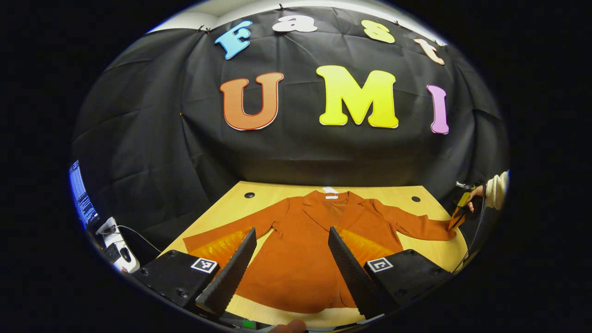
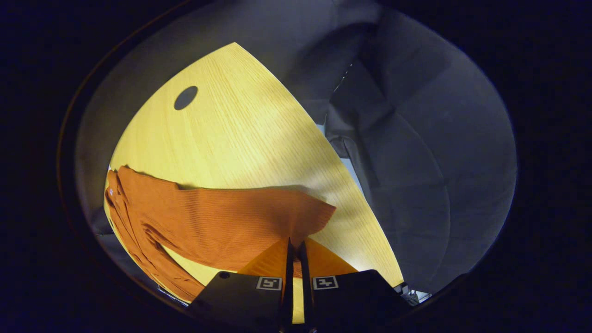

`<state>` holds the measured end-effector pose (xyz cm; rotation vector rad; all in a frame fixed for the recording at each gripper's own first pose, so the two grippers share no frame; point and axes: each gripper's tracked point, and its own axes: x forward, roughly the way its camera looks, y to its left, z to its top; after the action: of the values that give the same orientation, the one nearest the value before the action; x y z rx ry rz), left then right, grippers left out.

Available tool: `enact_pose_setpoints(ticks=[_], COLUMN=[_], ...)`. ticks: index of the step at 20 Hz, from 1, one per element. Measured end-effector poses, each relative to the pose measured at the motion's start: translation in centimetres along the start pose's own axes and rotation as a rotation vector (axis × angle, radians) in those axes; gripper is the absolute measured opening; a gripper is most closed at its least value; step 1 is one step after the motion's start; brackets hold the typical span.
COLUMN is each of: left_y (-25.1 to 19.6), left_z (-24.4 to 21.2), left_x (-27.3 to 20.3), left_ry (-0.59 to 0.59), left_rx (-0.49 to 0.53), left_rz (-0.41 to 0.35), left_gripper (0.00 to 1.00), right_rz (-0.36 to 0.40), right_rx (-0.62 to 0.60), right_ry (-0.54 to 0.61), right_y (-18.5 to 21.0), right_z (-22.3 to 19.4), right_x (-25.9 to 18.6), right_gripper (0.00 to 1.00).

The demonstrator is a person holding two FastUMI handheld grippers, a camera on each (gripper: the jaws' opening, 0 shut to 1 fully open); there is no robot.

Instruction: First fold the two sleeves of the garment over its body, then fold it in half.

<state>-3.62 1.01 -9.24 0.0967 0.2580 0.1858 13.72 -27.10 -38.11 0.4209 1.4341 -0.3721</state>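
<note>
My rust-orange long-sleeved jacket (image 1: 300,240) lies spread flat, front up, on the pale yellow wooden table (image 1: 411,192), collar toward the black cloth wall and hem toward me, both sleeves stretched out to the sides. In the left gripper view my left gripper (image 1: 291,263) hangs above the near edge of the table with its two fingers spread wide and nothing between them; the jacket's body shows in the gap (the shiny orange lining peeks out on either side of it).

Far off at the right of that view, my right hand (image 1: 476,199), in a cream knitted cuff (image 1: 497,189), carries the other tool at the end of the jacket's sleeve (image 1: 416,225).

In the right gripper view my right gripper (image 2: 295,259) has its fingers drawn close together on the sleeve's cuff, which is pinched between them and lifted a little off the wood, casting a shadow. A round dark hole (image 2: 186,97) sits in the tabletop well beyond the sleeve.
</note>
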Motion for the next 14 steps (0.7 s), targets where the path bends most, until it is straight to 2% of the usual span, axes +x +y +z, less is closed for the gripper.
enact_pose_setpoints(ticks=[3, 6, 11, 14], left_y=[0.8, 1.9, 5.5, 8.1], left_z=[0.3, 0.4, 0.3, 0.3], left_x=[0.8, 1.8, 3.0, 3.2], left_ry=[-0.023, -0.024, -0.034, -0.047], left_rx=[-0.003, -0.016, -0.036, -0.038], left_rz=[-0.021, -0.05, -0.059, -0.057], left_gripper=[1.0, 1.0, 1.0, 1.0], right_rz=[0.044, 0.079, 0.138, 0.165], right_rx=[-0.062, -0.157, -0.278, -0.346], right_ry=[-0.056, -0.12, -0.15, -0.145], right_y=[3.8, 9.2, 20.9, 28.4], right_z=[0.3, 0.6, -1.8, -4.6], right_x=[-4.3, -8.4, -12.8, -13.8], right_gripper=[0.1, 0.1, 0.09, 0.09])
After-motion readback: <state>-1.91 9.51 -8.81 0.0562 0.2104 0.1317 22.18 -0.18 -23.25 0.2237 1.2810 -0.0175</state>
